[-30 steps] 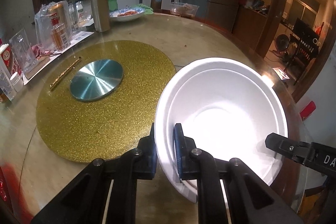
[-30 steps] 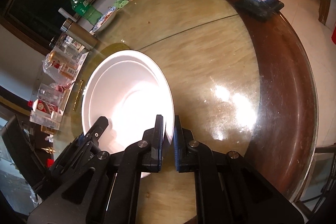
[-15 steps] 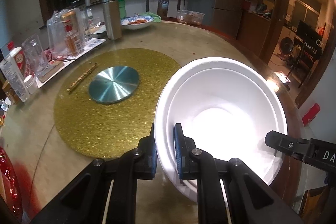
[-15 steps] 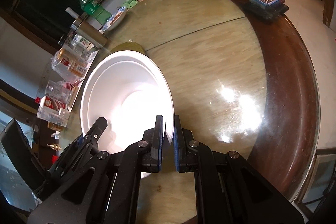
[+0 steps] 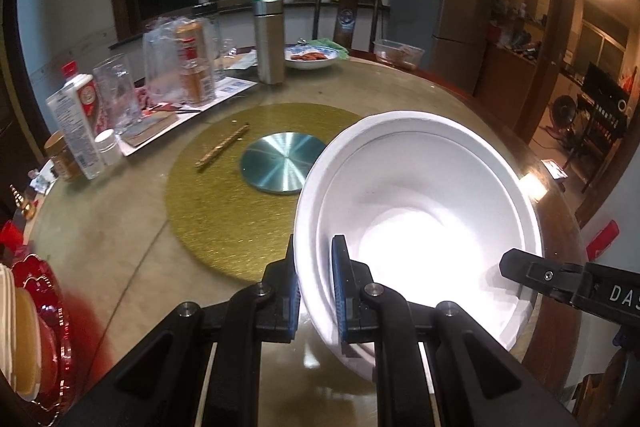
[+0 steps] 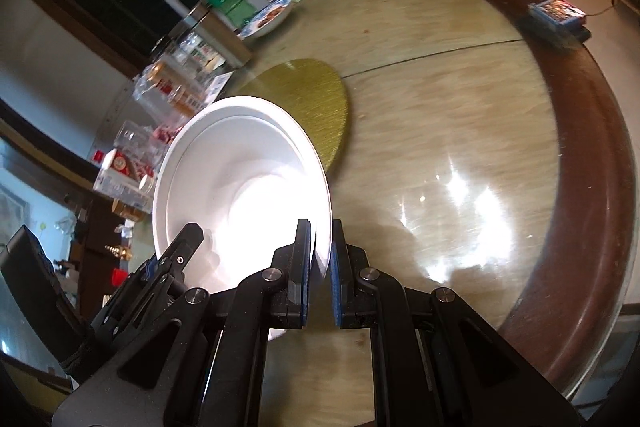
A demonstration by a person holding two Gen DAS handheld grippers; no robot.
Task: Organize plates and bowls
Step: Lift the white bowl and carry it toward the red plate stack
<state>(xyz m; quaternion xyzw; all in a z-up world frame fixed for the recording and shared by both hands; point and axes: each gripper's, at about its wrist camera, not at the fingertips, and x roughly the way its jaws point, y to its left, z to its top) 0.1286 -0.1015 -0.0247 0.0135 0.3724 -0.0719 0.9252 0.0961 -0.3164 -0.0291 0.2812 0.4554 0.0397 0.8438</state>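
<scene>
A large white bowl (image 5: 420,211) with a second white bowl nested inside it is held up off the round table by both grippers. My left gripper (image 5: 315,287) is shut on the bowl's near left rim. My right gripper (image 6: 320,267) is shut on the opposite rim, and the bowl (image 6: 240,187) fills the left of that view. The right gripper's finger (image 5: 560,275) shows at the bowl's right rim in the left wrist view; the left gripper (image 6: 168,267) shows at lower left in the right wrist view.
A gold round mat (image 5: 240,195) with a metal disc (image 5: 282,163) and a gold stick (image 5: 222,145) lies at the table's middle. Bottles, glasses and a steel flask (image 5: 269,39) crowd the far left. A food plate (image 5: 310,58) sits far back. Red dishes (image 5: 36,327) stand at left. A blue box (image 6: 556,13) sits on the rim.
Both grippers have lifted the bowl higher and tilted it, so more of the table, mat and room shows beyond it. Both grips stay the same.
</scene>
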